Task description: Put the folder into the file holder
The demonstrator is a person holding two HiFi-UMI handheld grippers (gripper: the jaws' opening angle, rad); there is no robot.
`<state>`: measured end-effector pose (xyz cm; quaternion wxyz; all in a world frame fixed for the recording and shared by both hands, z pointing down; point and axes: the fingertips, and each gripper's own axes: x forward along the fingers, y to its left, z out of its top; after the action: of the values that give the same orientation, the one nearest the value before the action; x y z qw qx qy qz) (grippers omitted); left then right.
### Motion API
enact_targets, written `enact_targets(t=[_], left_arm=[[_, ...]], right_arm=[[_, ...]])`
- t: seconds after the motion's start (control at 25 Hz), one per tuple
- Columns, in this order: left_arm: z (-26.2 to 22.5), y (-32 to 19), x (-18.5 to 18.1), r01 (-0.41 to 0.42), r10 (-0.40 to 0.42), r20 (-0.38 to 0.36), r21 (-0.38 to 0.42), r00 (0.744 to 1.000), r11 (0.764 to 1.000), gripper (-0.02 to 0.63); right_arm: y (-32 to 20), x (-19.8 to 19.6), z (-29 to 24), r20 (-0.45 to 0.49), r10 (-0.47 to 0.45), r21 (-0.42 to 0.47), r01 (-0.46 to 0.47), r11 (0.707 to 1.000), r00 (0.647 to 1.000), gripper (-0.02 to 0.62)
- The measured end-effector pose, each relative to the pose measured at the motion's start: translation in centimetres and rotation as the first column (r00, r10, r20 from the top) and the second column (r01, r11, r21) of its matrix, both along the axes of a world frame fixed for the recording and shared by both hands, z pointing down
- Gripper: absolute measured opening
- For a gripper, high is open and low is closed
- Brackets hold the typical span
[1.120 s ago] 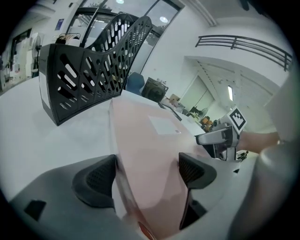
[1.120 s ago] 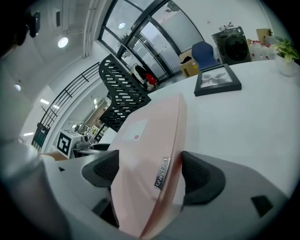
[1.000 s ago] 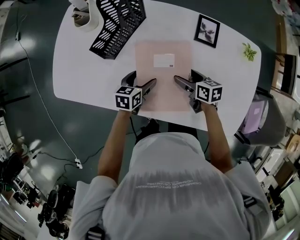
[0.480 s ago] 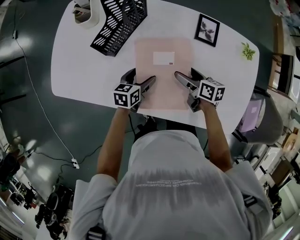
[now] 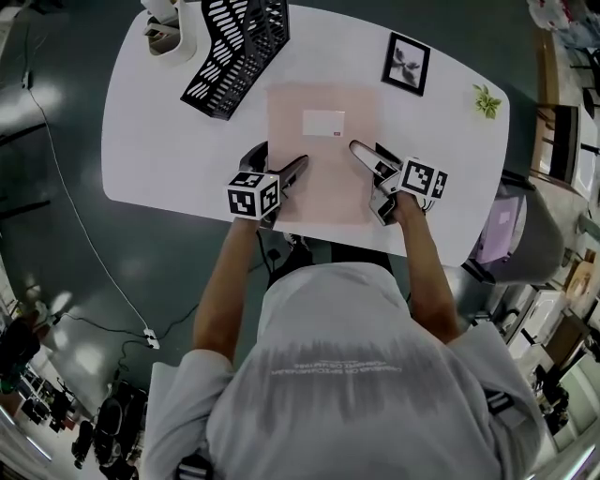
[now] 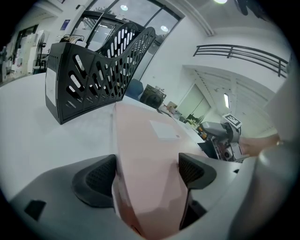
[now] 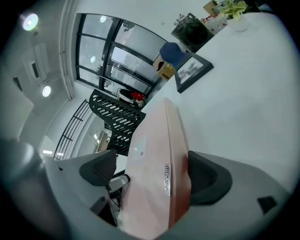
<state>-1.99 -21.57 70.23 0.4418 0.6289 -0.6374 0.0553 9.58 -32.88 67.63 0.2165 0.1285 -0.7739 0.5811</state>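
Note:
A pale pink folder with a white label lies flat on the white table. The black perforated file holder stands at the back left. My left gripper straddles the folder's near left edge. In the left gripper view the folder runs between the wide-apart pads toward the holder. My right gripper straddles the near right edge. Its jaws are opening, with the folder's spine between them and the holder beyond.
A framed picture lies at the back right, with a small green plant near the right rim. A white object sits left of the file holder. The table's front edge is just under both grippers. A grey chair stands to the right.
The right gripper has turned slightly and its jaws have spread a little wider around the folder's right edge. The left gripper and the folder have hardly moved.

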Motion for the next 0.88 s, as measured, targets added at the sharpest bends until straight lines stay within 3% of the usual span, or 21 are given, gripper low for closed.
enact_targets(t=[0.28, 0.56, 0.72, 0.88], left_arm=[[-0.2, 0.0, 0.0, -0.007, 0.007, -0.044, 0.014, 0.999, 1.0, 0.43], [0.0, 0.0, 0.1, -0.02, 0.021, -0.036, 0.013, 0.999, 1.0, 0.43], [-0.3, 0.0, 0.1, -0.02, 0.023, -0.099, 0.025, 0.995, 0.999, 0.43], [-0.5, 0.0, 0.0, -0.034, 0.038, -0.14, 0.031, 0.989, 0.999, 0.431]], right_arm=[[1.9, -0.2, 0.6, 0.027, -0.078, -0.016, 0.078, 0.997, 0.997, 0.462], [2.0, 0.2, 1.0, 0.052, -0.065, -0.101, 0.07, 0.992, 0.997, 0.456], [1.3, 0.5, -0.2, 0.16, -0.062, -0.165, 0.088, 0.982, 0.985, 0.305], [2.2, -0.4, -1.1, 0.237, -0.119, -0.185, 0.165, 0.969, 0.964, 0.284]])
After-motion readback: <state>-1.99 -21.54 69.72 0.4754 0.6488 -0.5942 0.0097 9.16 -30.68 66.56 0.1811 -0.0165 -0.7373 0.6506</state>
